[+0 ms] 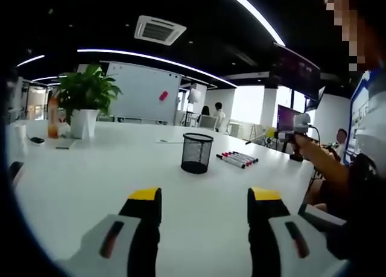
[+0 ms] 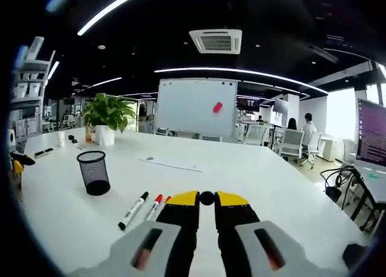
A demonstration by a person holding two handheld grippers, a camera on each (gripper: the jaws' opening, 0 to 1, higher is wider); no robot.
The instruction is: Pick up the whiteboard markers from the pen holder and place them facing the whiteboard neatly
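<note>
A: Where are the whiteboard markers (image 1: 237,159)?
B: In the left gripper view, just right of centre, lying in a row on the white worktop (image 1: 90,180), beside the black mesh pen holder (image 1: 196,152). In the right gripper view they (image 2: 134,210) sit lower left of centre, the pen holder (image 2: 94,172) further left.
A: And the whiteboard (image 2: 196,107)?
B: Centre of the right gripper view, beyond the worktop's far edge, a red item stuck on it.
A: Jaws?
B: The left gripper (image 1: 205,207) has its jaws spread wide, holding nothing. The right gripper (image 2: 207,206) has its jaws nearly together, a small dark round object between the tips; I cannot tell what it is.
A: Anything else?
B: A potted plant (image 1: 86,105) at the left gripper view's upper left.
</note>
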